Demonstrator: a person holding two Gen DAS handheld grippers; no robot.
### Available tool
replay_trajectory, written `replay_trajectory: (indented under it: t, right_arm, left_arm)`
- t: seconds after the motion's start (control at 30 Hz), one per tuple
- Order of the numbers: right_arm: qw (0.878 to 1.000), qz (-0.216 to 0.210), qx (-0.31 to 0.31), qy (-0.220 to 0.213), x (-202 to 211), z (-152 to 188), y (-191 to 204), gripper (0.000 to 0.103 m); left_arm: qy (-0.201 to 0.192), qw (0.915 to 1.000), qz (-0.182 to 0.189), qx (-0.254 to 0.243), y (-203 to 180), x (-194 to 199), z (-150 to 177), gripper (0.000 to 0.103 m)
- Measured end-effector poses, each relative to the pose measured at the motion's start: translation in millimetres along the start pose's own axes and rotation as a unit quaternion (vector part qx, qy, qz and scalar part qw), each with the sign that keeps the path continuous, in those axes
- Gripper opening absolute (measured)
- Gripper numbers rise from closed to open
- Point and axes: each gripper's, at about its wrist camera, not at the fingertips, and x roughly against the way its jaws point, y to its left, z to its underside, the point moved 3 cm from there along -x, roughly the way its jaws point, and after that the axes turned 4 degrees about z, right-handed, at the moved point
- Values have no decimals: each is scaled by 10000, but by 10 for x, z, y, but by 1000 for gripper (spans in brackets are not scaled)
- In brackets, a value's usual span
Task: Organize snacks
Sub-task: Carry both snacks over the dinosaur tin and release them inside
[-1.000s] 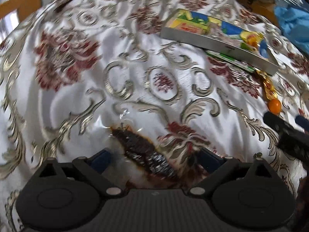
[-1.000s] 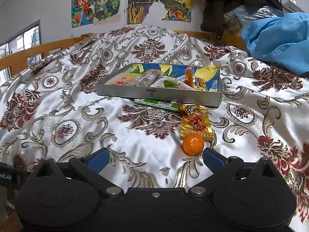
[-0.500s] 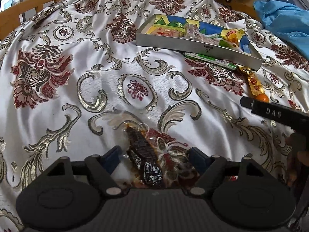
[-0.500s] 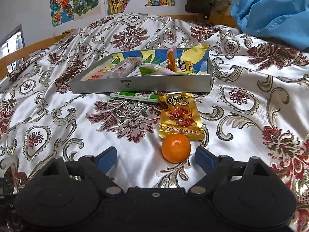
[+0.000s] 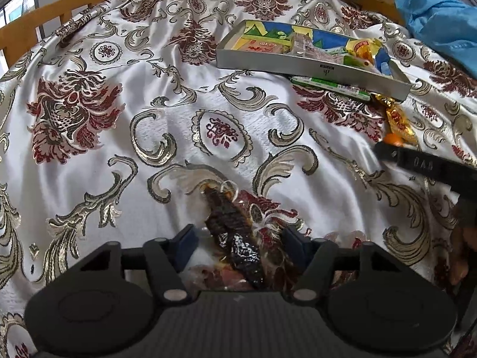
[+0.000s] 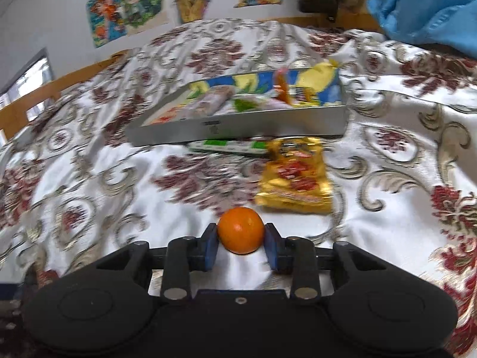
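We see the right gripper with its blue fingers pressed against both sides of a small orange, clamped on it after just closing in; the fruit sits on the patterned bedspread. Just beyond the orange lies a gold snack packet, flat on the cloth, and past that a green and white stick pack lies along the near wall of a grey tray. The tray holds several wrapped snacks against its bright blue and yellow lining. This view is blurred, so we cannot read any labels.

The left gripper has its fingers partly apart, having just been closing, with a clear packet of dark dried snack between them on the bedspread; we cannot tell whether the pads already press the wrapper. Farther out in this view the tray stands near the upper right, with the stick pack and gold packet at its near edge and the orange just visible beyond the right gripper's black body. A blue cloth lies at the far right corner.
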Motion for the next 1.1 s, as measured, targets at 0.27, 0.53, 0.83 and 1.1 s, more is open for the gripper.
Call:
replay_trajectory:
  t: [0.27,0.53,0.83,1.1]
  right_arm:
    - [9961,-697,487,240,194,193,493,35]
    - [9954,-829,434,190,399,224,579,35]
    - [9954,-849,408,-197,605,25,578,35]
    - [9935,-490,587,-841,400,-682,375,35]
  left_arm:
    - [-5,9993,261,273,89,11,-19,46]
    - [-90,9977,519,425,126,85,-69,43]
    - [-483,9940,944,250,-56,221,-422,43]
    - [-1014,9865,1247,306,-251,-30,-1453,43]
